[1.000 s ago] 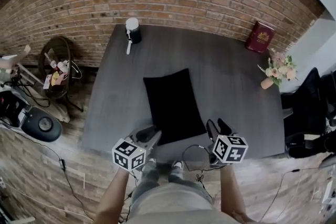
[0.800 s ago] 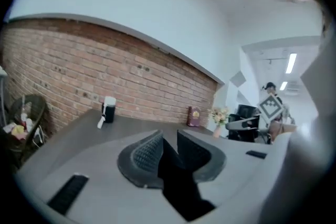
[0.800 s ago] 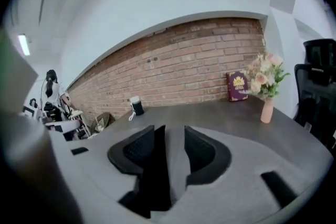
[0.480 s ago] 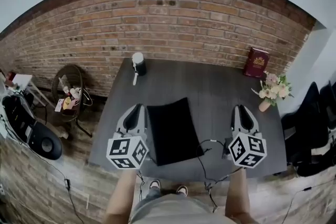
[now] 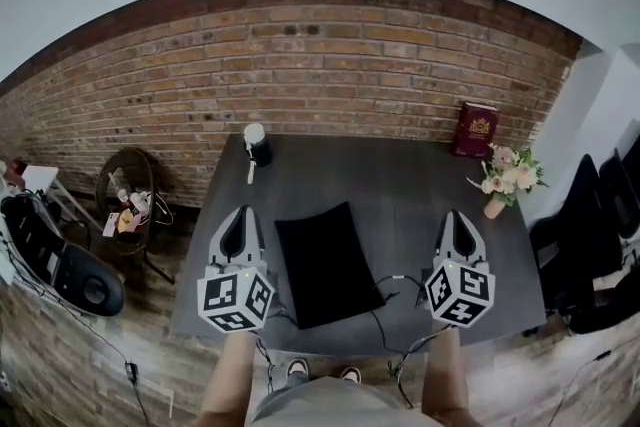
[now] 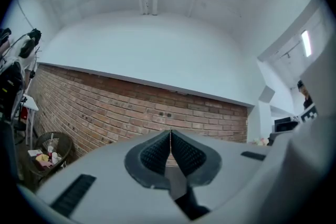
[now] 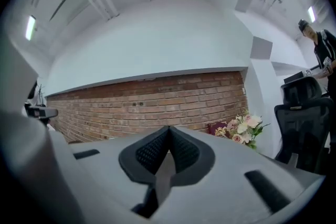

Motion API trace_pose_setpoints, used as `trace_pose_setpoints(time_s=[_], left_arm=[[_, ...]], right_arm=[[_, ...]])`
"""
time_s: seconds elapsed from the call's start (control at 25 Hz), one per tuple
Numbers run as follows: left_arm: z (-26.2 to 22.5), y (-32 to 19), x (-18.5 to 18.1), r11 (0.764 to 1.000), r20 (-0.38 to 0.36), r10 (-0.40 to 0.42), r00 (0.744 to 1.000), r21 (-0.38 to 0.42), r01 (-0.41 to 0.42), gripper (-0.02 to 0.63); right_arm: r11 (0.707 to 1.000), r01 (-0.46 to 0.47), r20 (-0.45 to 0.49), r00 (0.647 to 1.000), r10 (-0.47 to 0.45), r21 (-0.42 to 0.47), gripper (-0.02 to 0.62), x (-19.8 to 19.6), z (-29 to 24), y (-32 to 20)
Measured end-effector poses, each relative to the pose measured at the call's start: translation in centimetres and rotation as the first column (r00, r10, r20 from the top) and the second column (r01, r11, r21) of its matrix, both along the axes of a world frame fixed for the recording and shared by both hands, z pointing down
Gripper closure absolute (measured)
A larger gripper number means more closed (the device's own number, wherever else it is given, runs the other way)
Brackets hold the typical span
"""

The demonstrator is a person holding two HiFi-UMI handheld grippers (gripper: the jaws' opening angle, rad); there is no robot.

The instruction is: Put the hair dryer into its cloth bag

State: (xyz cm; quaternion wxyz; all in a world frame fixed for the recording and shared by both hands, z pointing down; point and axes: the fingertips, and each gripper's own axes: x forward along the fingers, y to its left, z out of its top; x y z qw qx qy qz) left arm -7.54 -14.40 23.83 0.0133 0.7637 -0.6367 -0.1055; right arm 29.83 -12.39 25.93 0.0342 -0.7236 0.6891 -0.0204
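Observation:
The black cloth bag lies flat on the dark grey table, near its front edge. The hair dryer, dark with a white top, stands at the table's far left corner. My left gripper is held up left of the bag and my right gripper off to the bag's right, both pointing level at the brick wall. Both have just been closing and are shut with nothing between the pads, as the left gripper view and the right gripper view show. Neither touches the bag or the dryer.
A red book leans on the wall at the table's back right, with a small vase of flowers beside it. A wire basket stands on the floor at left. Black chairs stand at right. Cables hang off the front edge.
Both grippers have risen from the table's front edge, swung from pointing down to level, and their jaws have closed empty. The head view has tilted up toward the wall.

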Motion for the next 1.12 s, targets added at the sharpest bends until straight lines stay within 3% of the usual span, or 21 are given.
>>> trace_pose_setpoints(time_s=[1.12], left_arm=[[3.1,-0.8,0.5,0.993,-0.002,0.088,0.996,-0.078,-0.088,0.597]], right_arm=[[0.999,0.003,-0.024,1.000,-0.004,-0.050,0.595,-2.4,1.5,1.6]])
